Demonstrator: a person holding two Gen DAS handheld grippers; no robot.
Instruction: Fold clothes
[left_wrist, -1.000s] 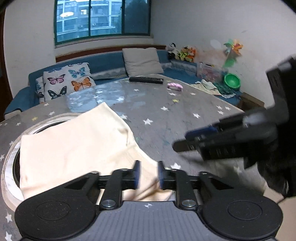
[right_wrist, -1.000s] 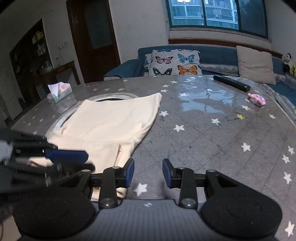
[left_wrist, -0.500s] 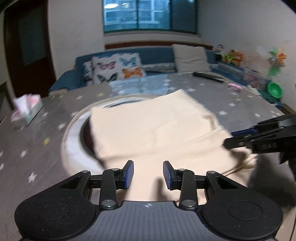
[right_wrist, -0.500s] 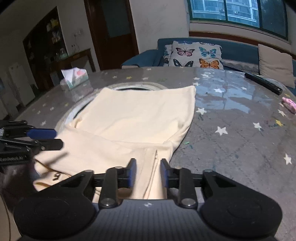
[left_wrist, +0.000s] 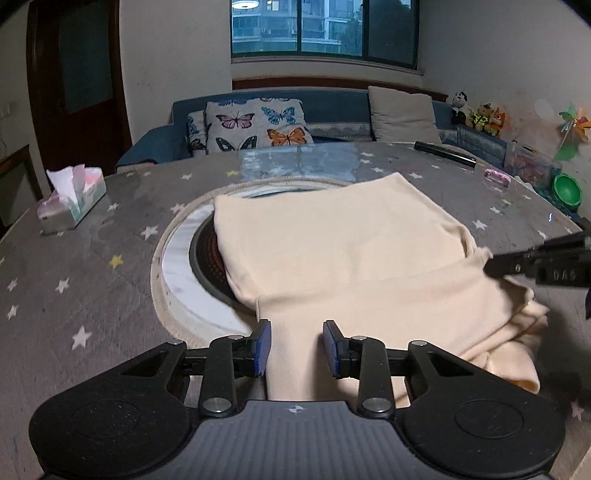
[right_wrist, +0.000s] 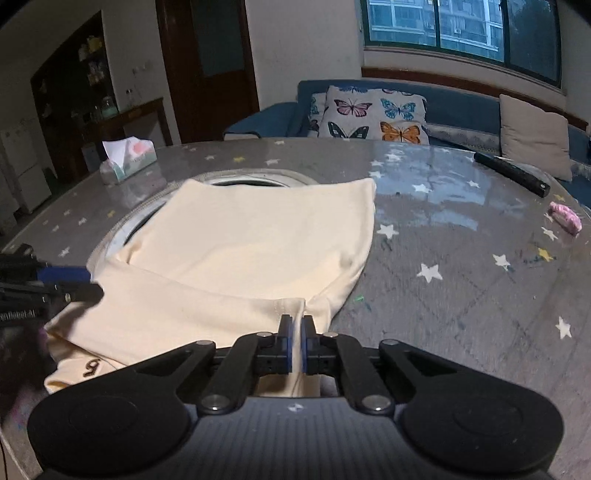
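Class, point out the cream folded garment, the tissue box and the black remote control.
Cream folded garment (right_wrist: 258, 236): right wrist view, middle of its top layer.
Tissue box (left_wrist: 74, 206): left wrist view, its side.
Black remote control (right_wrist: 511, 173): right wrist view, mid-body.

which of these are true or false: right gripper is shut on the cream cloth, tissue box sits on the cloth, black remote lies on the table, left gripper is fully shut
1. The right gripper is shut on the cream cotton garment: true.
2. The tissue box sits on the garment: false, it stands apart on the star-print table.
3. The long black remote lies on the table: true.
4. The left gripper is fully shut: false, its jaws stand apart, closing over the fabric.
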